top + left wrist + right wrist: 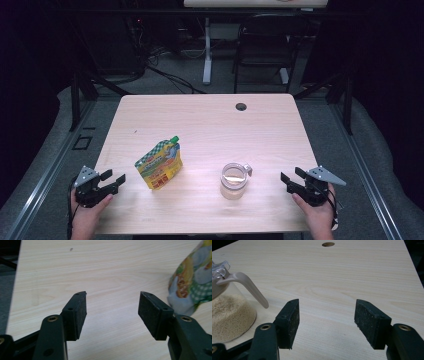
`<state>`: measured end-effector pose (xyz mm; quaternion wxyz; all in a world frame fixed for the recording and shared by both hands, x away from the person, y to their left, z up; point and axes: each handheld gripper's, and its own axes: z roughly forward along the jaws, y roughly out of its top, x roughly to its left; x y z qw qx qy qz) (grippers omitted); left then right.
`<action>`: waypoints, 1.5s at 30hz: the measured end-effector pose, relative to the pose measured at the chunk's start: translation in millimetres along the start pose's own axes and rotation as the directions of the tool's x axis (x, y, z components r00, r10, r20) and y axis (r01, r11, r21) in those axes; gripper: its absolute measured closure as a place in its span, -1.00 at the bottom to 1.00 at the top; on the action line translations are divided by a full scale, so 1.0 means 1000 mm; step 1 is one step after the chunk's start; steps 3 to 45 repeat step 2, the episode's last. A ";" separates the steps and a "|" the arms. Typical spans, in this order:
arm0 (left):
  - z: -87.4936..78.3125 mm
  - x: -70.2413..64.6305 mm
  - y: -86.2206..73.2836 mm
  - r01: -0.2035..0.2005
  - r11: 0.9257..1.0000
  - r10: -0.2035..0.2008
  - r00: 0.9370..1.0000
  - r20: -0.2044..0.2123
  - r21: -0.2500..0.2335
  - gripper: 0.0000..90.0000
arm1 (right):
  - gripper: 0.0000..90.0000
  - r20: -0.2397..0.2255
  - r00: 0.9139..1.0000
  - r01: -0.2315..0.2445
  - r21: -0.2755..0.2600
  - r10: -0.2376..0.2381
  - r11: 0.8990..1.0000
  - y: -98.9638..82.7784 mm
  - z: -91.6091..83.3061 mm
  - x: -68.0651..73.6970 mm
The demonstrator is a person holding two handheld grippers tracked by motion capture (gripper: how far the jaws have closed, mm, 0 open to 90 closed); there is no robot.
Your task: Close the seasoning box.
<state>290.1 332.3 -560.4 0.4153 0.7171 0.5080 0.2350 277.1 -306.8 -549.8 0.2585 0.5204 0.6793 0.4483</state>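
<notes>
pale wooden table [210,120] carries a spouted pouch [159,165] left of centre and a clear jar [234,181] of beige grains right of it. left gripper [111,182], lower left of the frame, gapes with nothing between its jaws; right gripper [290,181], lower right, likewise stands wide and empty.

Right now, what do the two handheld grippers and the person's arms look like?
Both the left gripper and the right gripper are black, each with two blocky jaws, flat dark pads and brass-coloured pivot rivets. A grey three-cornered plate tops each. Thin black cables trail by the wrists. The forearms are bare, with no sleeves in view.
</notes>
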 end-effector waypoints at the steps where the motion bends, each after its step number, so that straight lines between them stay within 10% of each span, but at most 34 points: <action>1: 0.000 0.001 -0.001 0.004 1.000 -0.004 1.000 -0.016 -0.014 -0.13 | -0.18 0.000 1.000 0.001 -0.001 -0.001 1.000 0.000 -0.001 0.000; 45: -0.001 0.003 -0.001 0.017 0.999 -0.018 1.000 -0.016 -0.028 -0.13 | -0.13 0.003 1.000 0.002 -0.008 -0.002 1.000 0.001 -0.002 -0.001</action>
